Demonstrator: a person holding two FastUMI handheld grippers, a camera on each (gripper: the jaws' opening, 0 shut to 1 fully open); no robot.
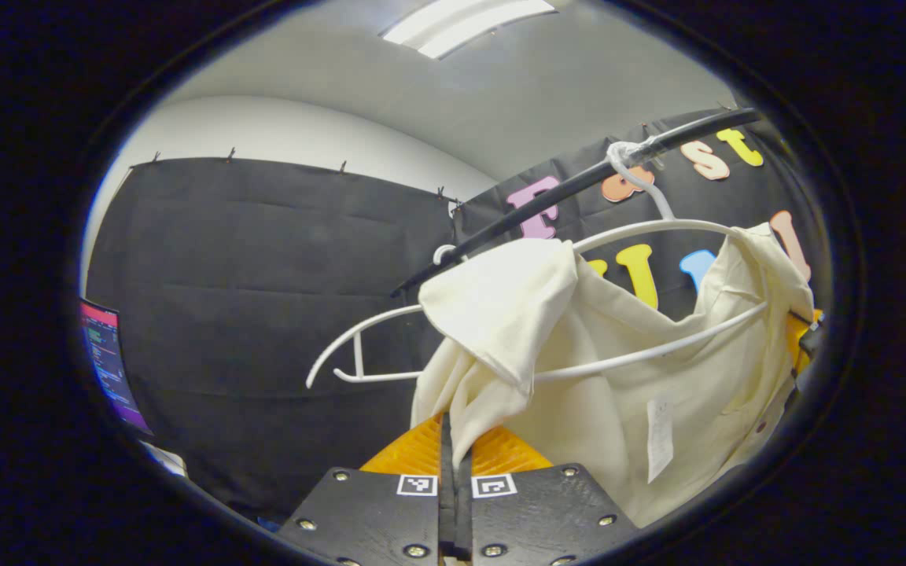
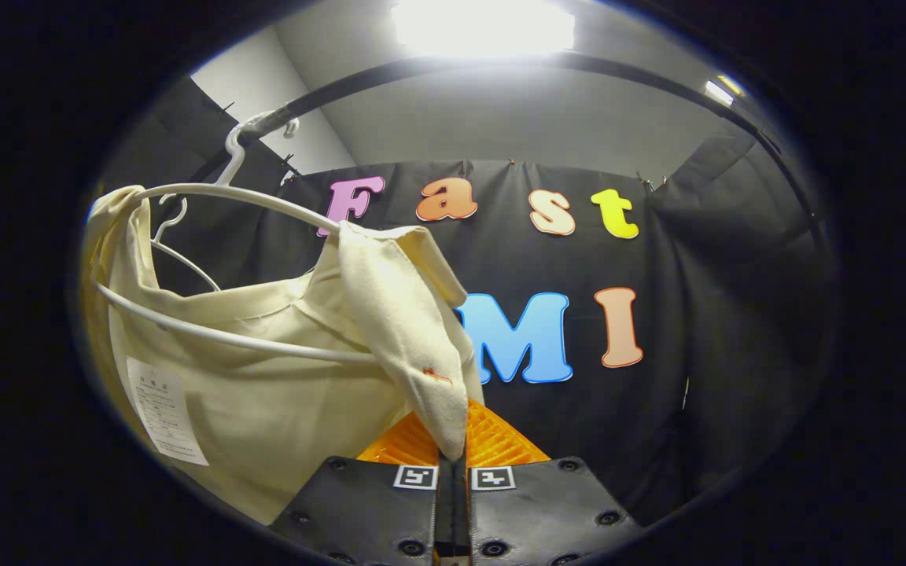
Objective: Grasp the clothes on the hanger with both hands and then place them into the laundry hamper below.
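A cream shirt [image 1: 618, 354] hangs on a white hanger [image 1: 657, 228] hooked over a black rail [image 1: 579, 185]. One shoulder of the shirt is pulled up and folded over the hanger's arm. My left gripper [image 1: 453, 440] is shut on a fold of the shirt's cloth at its lower left. In the right gripper view the same shirt [image 2: 264, 377] hangs at left on the hanger [image 2: 225, 196]. My right gripper [image 2: 453, 444] is shut on the tip of its other shoulder flap, which rises from between the fingers.
A second, bare white hanger [image 1: 359, 350] hangs on the rail to the left of the shirt. A lit screen [image 1: 111, 365] stands at the far left. The black rail [image 2: 500, 63] arches overhead in the right gripper view. A white label [image 2: 162, 409] shows inside the shirt.
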